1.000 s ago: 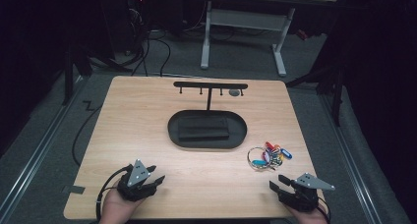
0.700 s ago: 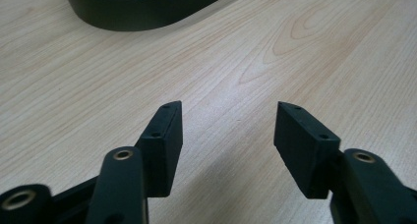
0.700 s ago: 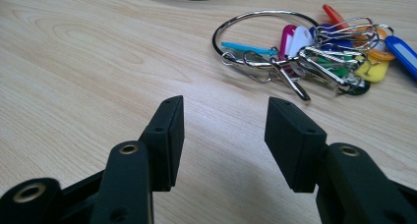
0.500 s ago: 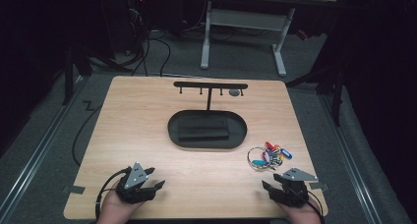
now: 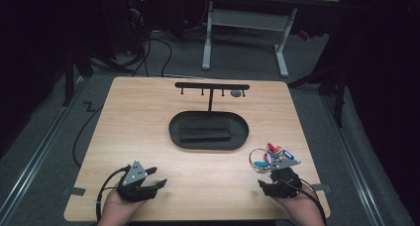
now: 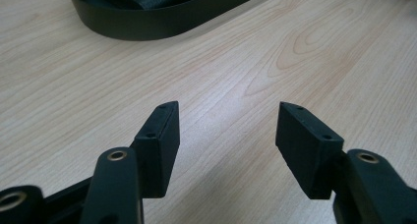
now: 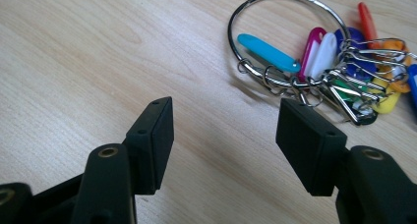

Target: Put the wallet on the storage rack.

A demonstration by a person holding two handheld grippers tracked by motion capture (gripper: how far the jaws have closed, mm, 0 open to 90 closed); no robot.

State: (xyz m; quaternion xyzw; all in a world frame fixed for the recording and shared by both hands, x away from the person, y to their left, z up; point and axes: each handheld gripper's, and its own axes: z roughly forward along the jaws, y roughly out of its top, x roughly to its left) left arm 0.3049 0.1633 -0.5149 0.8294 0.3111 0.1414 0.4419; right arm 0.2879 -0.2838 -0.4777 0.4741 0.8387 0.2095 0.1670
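At the near edge of the wooden table (image 5: 148, 122), a person holds two black grippers. The left gripper (image 5: 157, 184) rests near the left corner, its jaws spread apart with bare wood between them. The right gripper (image 5: 264, 186) sits near the right corner; its jaws have just been opening and stand spread with nothing between them. Just beyond the right gripper lies a key ring (image 7: 287, 42), a metal loop carrying coloured plastic tags, flat on the table and apart from the jaws. Farther off, at the table's middle, sits a black oval tray (image 5: 173, 132) holding a dark flat block (image 5: 205, 129). Beyond it stands a black T-shaped hook rack (image 5: 212, 86).
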